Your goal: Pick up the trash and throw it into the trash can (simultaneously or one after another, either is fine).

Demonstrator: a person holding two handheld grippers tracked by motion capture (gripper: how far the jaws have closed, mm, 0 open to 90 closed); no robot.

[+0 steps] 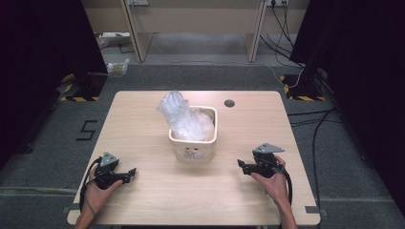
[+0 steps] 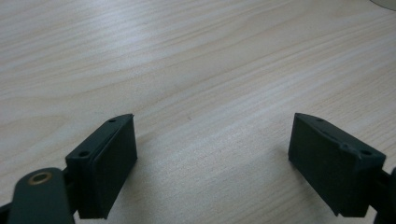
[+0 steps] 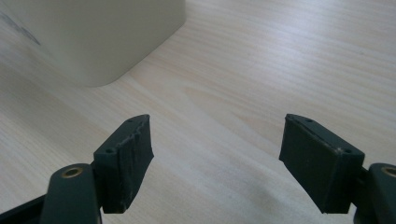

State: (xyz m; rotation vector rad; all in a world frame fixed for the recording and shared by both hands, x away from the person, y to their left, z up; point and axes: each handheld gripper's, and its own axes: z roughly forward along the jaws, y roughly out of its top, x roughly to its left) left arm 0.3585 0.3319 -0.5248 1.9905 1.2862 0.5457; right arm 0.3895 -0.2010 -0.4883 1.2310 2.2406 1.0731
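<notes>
**Both tongs empty beside a lined pot**

Broadly, a pale wooden surface (image 1: pixel 143 114) takes up the middle of the high view, standing on grey carpet with dark curtains at either side. Near its centre stands a cream square pot (image 1: pixel 193 148) with a small printed picture on its front. Crumpled clear plastic (image 1: pixel 184 118) fills the pot and rises above its rim, leaning toward the far left corner.

On each side of the pot, near the front edge, a person's hand holds a pair of black tongs. The left tongs (image 1: pixel 130 172) point toward the pot from well to its left; the left gripper view shows their jaws spread wide over bare wood. The right tongs (image 1: pixel 242 165) point in from the right, nearer the pot, jaws likewise wide apart and empty, with the pot's wall (image 3: pixel 100 37) ahead and to one side.

This looks like the approach step. Next, one pair likely must rise to the rim and close on the plastic.
</notes>
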